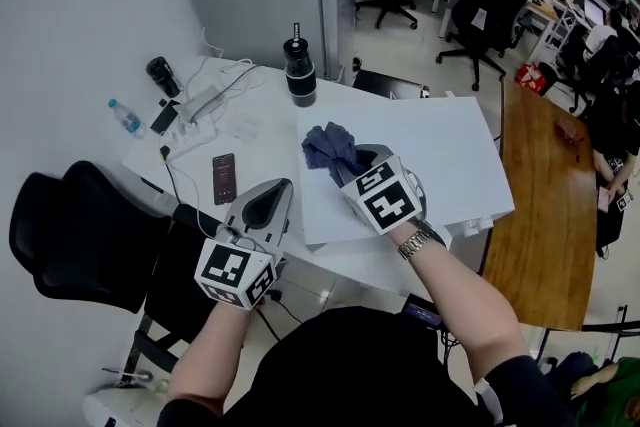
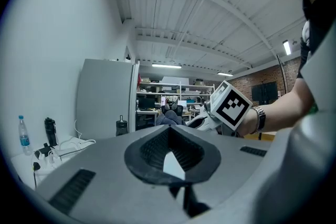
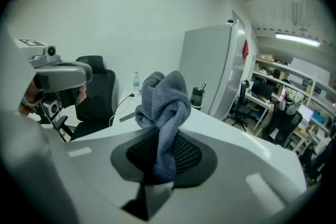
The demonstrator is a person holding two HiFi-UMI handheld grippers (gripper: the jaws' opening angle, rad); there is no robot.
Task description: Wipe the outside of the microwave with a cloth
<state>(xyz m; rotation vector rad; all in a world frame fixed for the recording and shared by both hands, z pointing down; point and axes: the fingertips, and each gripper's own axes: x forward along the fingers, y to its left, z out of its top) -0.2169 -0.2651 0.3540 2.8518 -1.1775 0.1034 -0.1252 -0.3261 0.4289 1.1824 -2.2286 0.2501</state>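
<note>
Grey-blue cloth (image 1: 328,147) bunched at centre of frame, pinched by right gripper (image 1: 348,167); jaws clamped on twisted middle, loose wad sticking out ahead. Cloth over upper-left part of white microwave (image 1: 440,155) top, contact unclear. Left gripper (image 1: 270,200) at lower left, jaws together, nothing between. Cloth looks soft, light, floppy; likely to fold and drag. Hold on bunched middle seems right; press wad flat for wiping.

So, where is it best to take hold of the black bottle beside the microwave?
Probably its straight middle body, coming level from the open table side on its left. The black bottle stands upright, and the microwave crowds its near right side. The left tool, now shut, must open first.
</note>
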